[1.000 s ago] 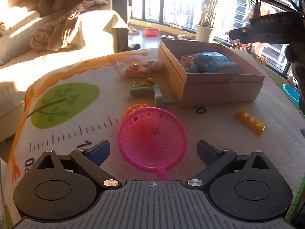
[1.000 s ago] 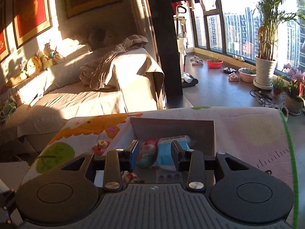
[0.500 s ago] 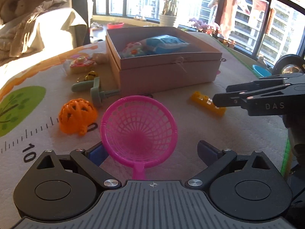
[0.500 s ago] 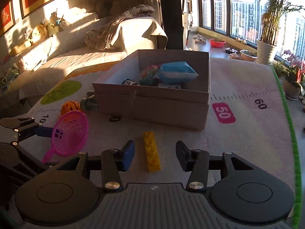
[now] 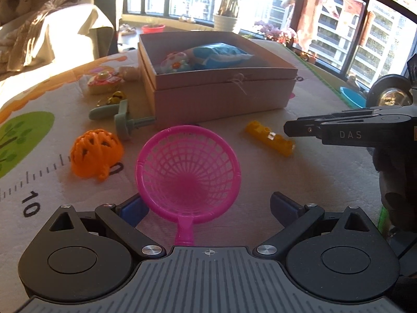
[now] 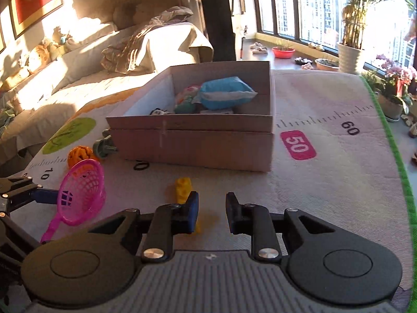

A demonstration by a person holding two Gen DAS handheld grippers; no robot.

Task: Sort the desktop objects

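A pink toy net (image 5: pixel 189 172) lies on the play mat between the open fingers of my left gripper (image 5: pixel 207 206); it also shows in the right wrist view (image 6: pixel 80 191). A yellow brick (image 5: pixel 269 137) lies on the mat; in the right wrist view (image 6: pixel 182 191) it is partly hidden behind my left fingertip. My right gripper (image 6: pixel 211 215) is open, low over the mat, with the brick at its left finger. The cardboard box (image 6: pixel 198 140) behind holds a blue pouch (image 6: pixel 225 92) and small toys.
An orange toy helmet (image 5: pixel 95 154), a grey-green toy tool (image 5: pixel 121 120), a small yellow toy (image 5: pixel 116 96) and a pink toy (image 5: pixel 104 82) lie left of the box (image 5: pixel 221 91). A black ring (image 6: pixel 141 166) lies in front of it. The mat's green edge (image 6: pixel 391 140) is at the right.
My right gripper came down from above the box to the mat by the yellow brick. My left gripper swung right, staying open around the pink net.
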